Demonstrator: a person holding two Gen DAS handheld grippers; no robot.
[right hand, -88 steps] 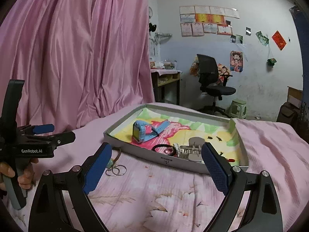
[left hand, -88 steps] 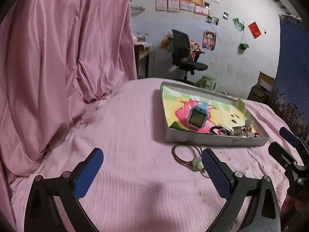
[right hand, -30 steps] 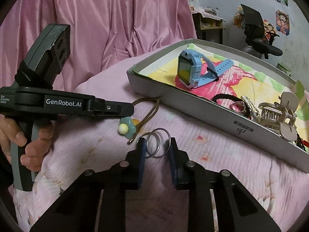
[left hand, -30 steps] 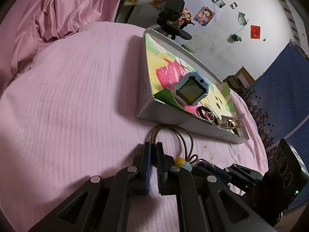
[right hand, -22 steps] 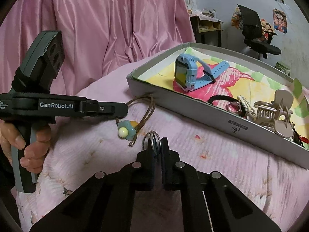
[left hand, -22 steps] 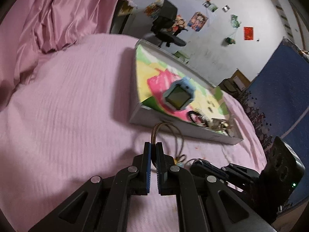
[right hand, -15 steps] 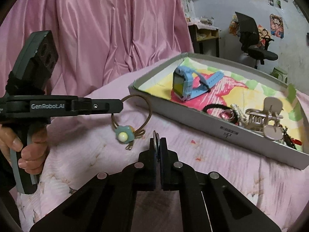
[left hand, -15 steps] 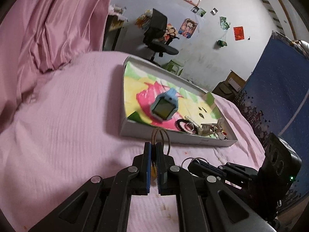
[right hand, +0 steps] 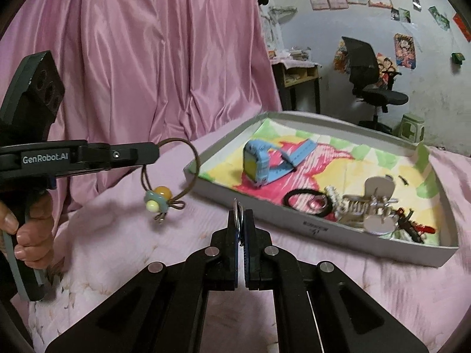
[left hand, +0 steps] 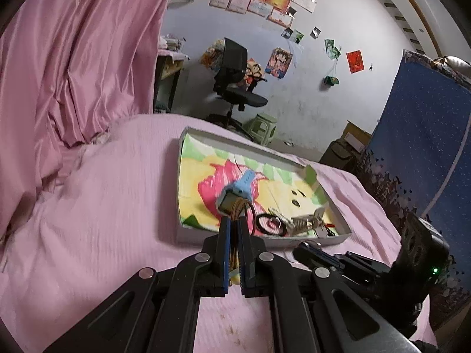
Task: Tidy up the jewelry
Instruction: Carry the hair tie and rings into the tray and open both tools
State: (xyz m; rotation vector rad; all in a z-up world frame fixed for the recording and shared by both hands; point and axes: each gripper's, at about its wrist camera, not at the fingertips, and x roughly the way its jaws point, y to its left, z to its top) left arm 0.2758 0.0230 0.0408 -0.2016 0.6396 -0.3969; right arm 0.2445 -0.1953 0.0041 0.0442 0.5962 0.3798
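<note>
Jewelry sat partly in the grippers and partly in the tray. At lower centre of the right wrist view, the right gripper (right hand: pixel 241 220) was clamped on thin metal rings (right hand: pixel 237 210), which stood edge-on between its pads above the pink bedcover (right hand: pixel 117 235). At mid left, the left gripper (right hand: pixel 153 154), held by a hand (right hand: pixel 32 229), pinched a brown hair tie (right hand: pixel 188 170) whose bead charm (right hand: pixel 157 198) dangled clear of the cover. In the left wrist view the tie's cords (left hand: pixel 240 209) showed between the closed pads (left hand: pixel 225 250). Beyond, right of centre, the tray (right hand: pixel 323 229) held a blue watch (right hand: pixel 259 161), a black band (right hand: pixel 306 203) and a hair claw (right hand: pixel 374 206). Farther back hung a pink curtain (right hand: pixel 147 58), with a chair (right hand: pixel 371 79) at upper right.
</note>
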